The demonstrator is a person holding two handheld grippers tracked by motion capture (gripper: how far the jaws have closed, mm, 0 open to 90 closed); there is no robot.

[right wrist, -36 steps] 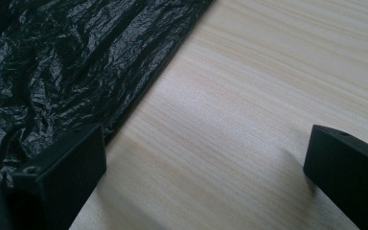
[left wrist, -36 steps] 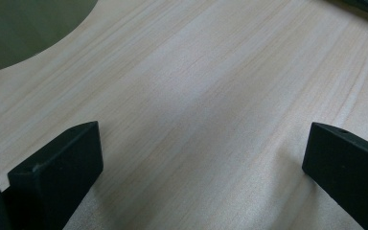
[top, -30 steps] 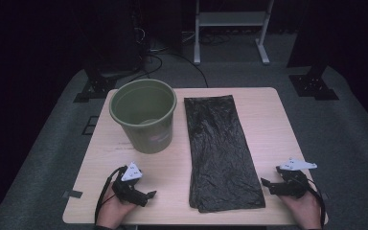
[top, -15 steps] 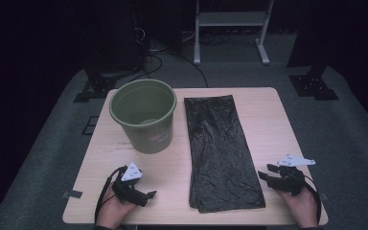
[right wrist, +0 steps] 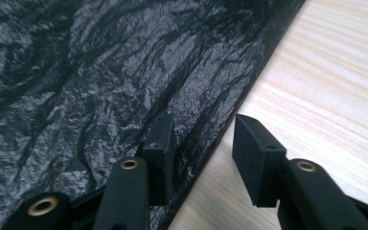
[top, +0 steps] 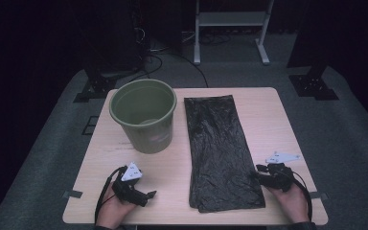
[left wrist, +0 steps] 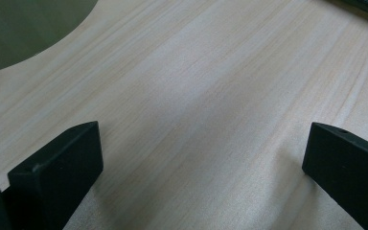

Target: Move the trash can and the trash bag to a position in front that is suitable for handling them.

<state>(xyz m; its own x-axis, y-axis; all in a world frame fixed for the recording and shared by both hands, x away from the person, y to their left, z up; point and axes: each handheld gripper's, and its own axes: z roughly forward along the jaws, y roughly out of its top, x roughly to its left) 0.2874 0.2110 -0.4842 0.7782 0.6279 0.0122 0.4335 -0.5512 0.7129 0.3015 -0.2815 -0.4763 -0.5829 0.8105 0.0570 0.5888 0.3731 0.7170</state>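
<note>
A flat, crinkled black plastic bag (top: 220, 148) lies lengthwise on the wooden table (top: 278, 115), right of an upright, empty olive-green bucket (top: 143, 115). My right gripper (top: 259, 172) is at the bag's right edge near the front. In the right gripper view, the right gripper (right wrist: 203, 134) straddles that edge of the bag (right wrist: 100, 72), one jaw over the plastic and the other over bare wood. Its jaws have just been closing, with a gap left between them and nothing pinched. My left gripper (top: 147, 195) rests open at the front left. Bare wood lies between the jaws of the left gripper (left wrist: 201, 158).
The bucket's wall (left wrist: 24, 28) shows at the top left of the left gripper view. Around the table are grey carpet, black stand feet (top: 316, 86), cables and a white frame (top: 230, 28) at the back. Bare wood separates the bucket from the left gripper.
My right gripper has slid left to the bag's right edge and its jaws have narrowed. The left gripper, the bucket and the bag have stayed put.
</note>
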